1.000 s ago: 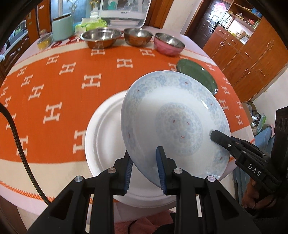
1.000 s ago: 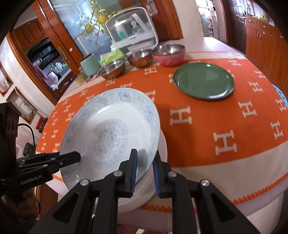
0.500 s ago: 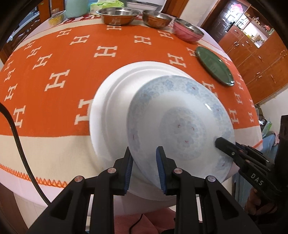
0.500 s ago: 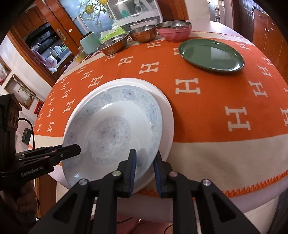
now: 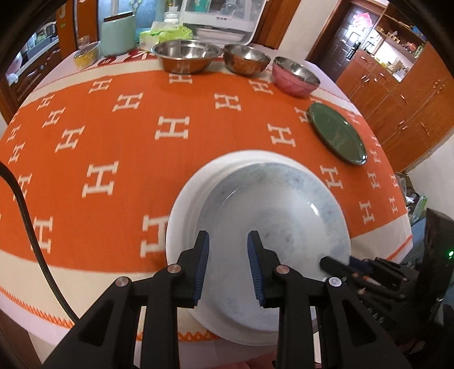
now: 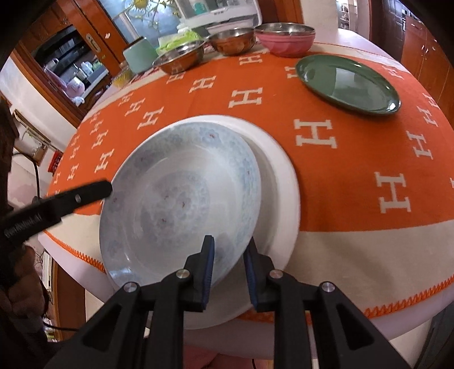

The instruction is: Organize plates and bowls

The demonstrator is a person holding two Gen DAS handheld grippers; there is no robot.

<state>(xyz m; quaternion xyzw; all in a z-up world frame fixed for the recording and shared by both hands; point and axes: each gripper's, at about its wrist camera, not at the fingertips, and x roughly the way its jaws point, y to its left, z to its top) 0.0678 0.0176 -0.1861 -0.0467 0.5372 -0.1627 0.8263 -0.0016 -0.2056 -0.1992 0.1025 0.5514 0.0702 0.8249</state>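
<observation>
A blue-patterned plate (image 5: 281, 224) (image 6: 181, 198) lies on a larger white plate (image 5: 184, 215) (image 6: 281, 181) at the near table edge. My left gripper (image 5: 228, 249) is open and hangs just above the patterned plate's near-left rim, no longer gripping it. My right gripper (image 6: 229, 252) has its jaws slightly apart around the plate's near-right rim; the grip looks loosened. A green plate (image 5: 337, 136) (image 6: 349, 83) lies to the right. Two steel bowls (image 5: 187, 58) (image 5: 246, 59) and a pink bowl (image 5: 295, 76) (image 6: 285, 38) stand in a row at the back.
The round table carries an orange cloth with white H marks (image 5: 113, 136). A mint canister (image 5: 117, 34), a yellow-filled small bowl (image 5: 86, 54), green tissue pack (image 5: 164, 34) and a white appliance (image 5: 224, 17) stand at the far edge. Wooden cabinets (image 5: 411, 93) are at right.
The patterned plate came down from tilted to lying flat on the white plate. My left gripper opened and let go of its rim. The right jaws widened slightly.
</observation>
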